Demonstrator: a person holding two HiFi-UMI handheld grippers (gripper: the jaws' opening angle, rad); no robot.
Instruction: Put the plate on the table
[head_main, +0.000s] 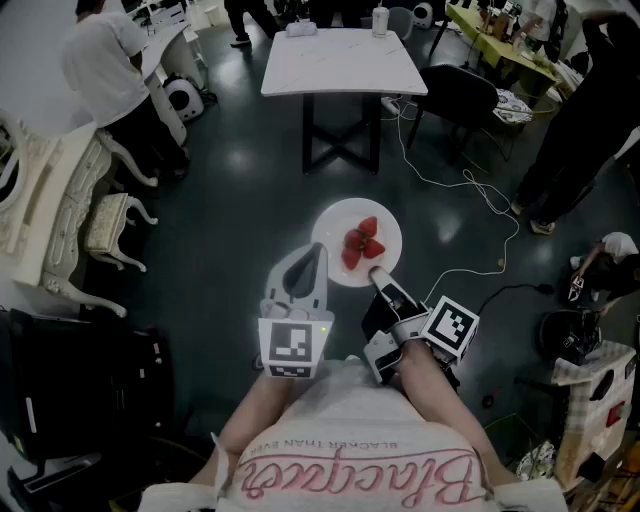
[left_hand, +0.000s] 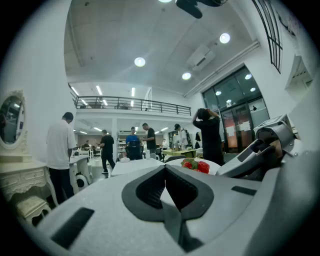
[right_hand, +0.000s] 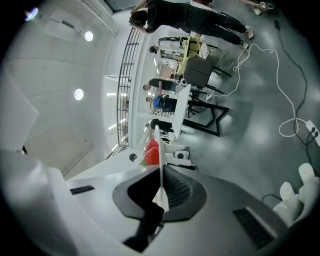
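plate (head_main: 335, 224) is up in the air over the dark floor (head_main: 240, 200), level, with strawberries (head_main: 362, 243) bunched around its middle. right gripper (head_main: 378, 272) is rolled on its side and clenched on the plate's near rim; in the right gripper view the rim runs edge-on between the two pads, berries just past the tips. left gripper (head_main: 319, 250) has its jaws drawn together with nothing clamped, tips right at the plate's left edge; in the left gripper view the plate sits just beyond and to the right of the tips. the white table (head_main: 340, 65) is straight ahead, well apart from the plate, near edge facing the person. its top is mostly bare, with a bottle (head_main: 380, 20) and a small white item (head_main: 300, 28) at the far edge. open floor lies between plate and table. a dark chair (head_main: 460, 92) is at the table's right corner, and a white cable (head_main: 478, 190) snakes across the floor from there toward the right. an ornate white bench (head_main: 105, 225) and standing people are off to the left and right, away from the straight line.
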